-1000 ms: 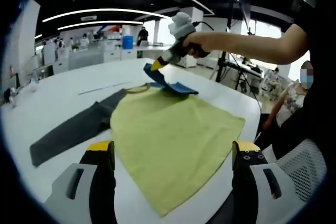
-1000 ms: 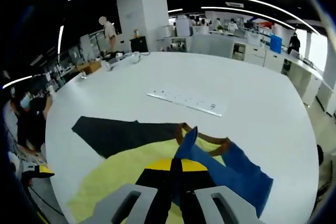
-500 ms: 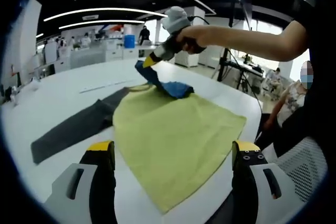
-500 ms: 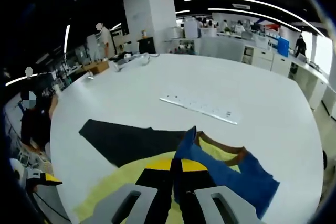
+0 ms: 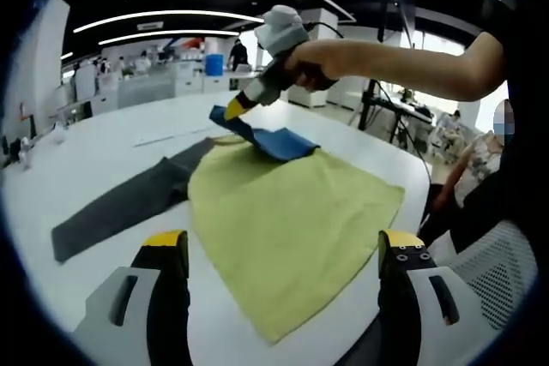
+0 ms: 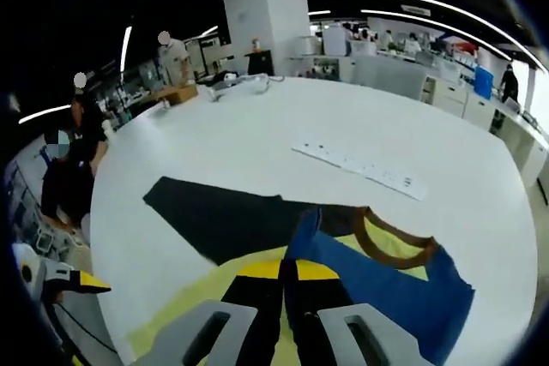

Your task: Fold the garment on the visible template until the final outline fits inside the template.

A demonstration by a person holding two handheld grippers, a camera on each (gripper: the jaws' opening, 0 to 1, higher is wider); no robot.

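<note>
A yellow-green shirt [image 5: 292, 203] lies flat on the white table [image 5: 77, 160]. Its dark grey sleeve [image 5: 120, 203] stretches out to the left. My right gripper [image 5: 230, 111], held in a person's hand, is shut on the blue sleeve [image 5: 274, 139] and holds its end lifted over the shirt's far edge. In the right gripper view, my right gripper [image 6: 290, 273] pinches the blue sleeve [image 6: 377, 285] beside the brown collar [image 6: 386, 242], with the dark sleeve [image 6: 223, 216] beyond. My left gripper [image 5: 285, 246] stands open above the shirt's near hem, holding nothing.
A long white strip [image 6: 360, 169] lies on the table beyond the shirt. The table's edge [image 5: 412, 169] curves close on the right, where a seated person [image 5: 476, 169] and a mesh chair [image 5: 497, 255] are. More people [image 6: 69, 177] sit at the far side.
My right gripper has carried the blue sleeve leftward across the collar toward the dark sleeve. The left gripper has stayed open in place.
</note>
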